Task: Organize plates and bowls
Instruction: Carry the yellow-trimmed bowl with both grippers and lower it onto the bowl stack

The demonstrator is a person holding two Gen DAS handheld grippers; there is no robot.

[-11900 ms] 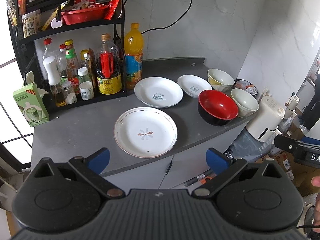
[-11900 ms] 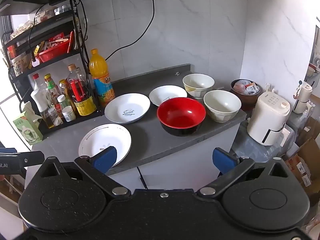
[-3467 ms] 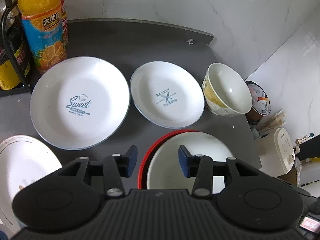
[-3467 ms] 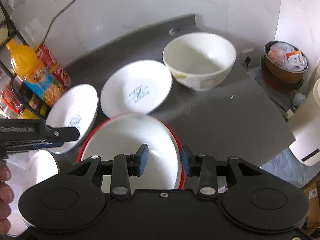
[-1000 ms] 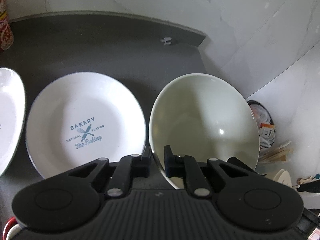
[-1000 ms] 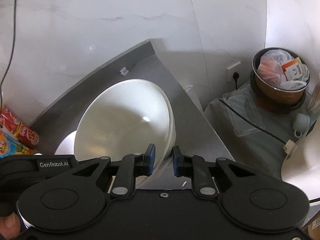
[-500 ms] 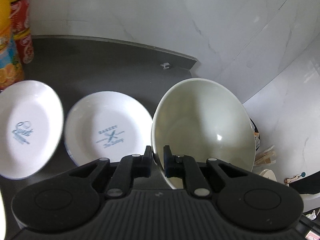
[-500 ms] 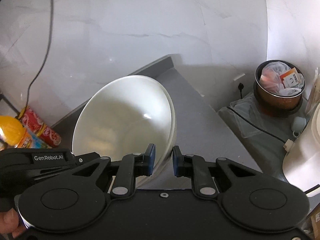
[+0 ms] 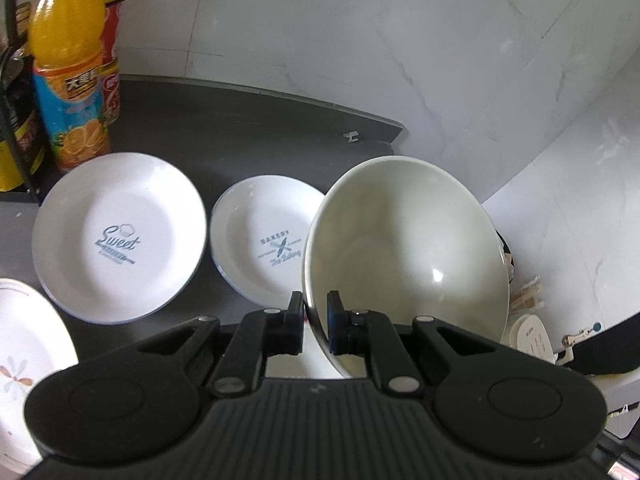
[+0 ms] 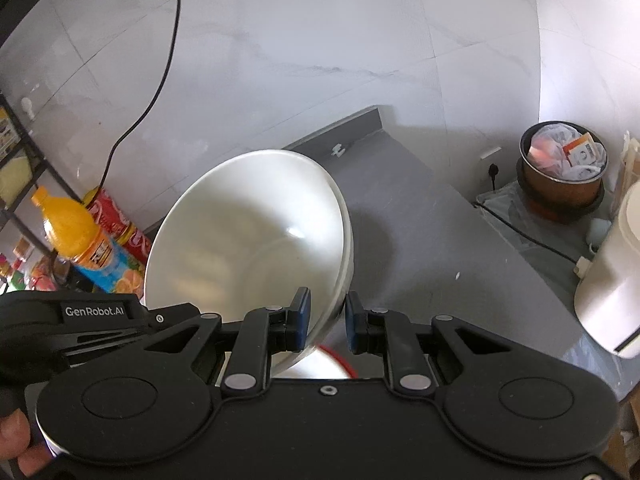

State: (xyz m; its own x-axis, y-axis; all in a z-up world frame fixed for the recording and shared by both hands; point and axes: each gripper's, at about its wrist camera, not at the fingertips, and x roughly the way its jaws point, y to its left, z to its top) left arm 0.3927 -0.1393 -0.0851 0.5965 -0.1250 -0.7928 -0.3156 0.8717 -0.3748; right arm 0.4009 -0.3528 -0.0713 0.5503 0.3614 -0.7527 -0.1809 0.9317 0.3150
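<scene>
Here, going from the left, the "Sweet" plate [image 9: 120, 236] and the "Bakery" plate [image 9: 266, 240] lie on the counter [image 9: 240, 120]; the left gripper [image 9: 314, 322] and right gripper [image 10: 327, 322] each pinch the rim of the cream bowl [image 9: 404, 256], held tilted in the air. It seems the bowl-stacking step; next, I think, it must be levelled and lowered into the red bowl [image 10: 340, 356] just below.

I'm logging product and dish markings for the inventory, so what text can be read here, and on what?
"Sweet": large plate; the smaller line beneath is too blurred.
"BAKERY" and "The Baking": small plate; the tiny middle line is unreadable.
"GenRobot.AI": the left tool's body.
Orange drink bottle: Chinese characters on its label, too blurred to read.
Red can: lettering unreadable.
</scene>
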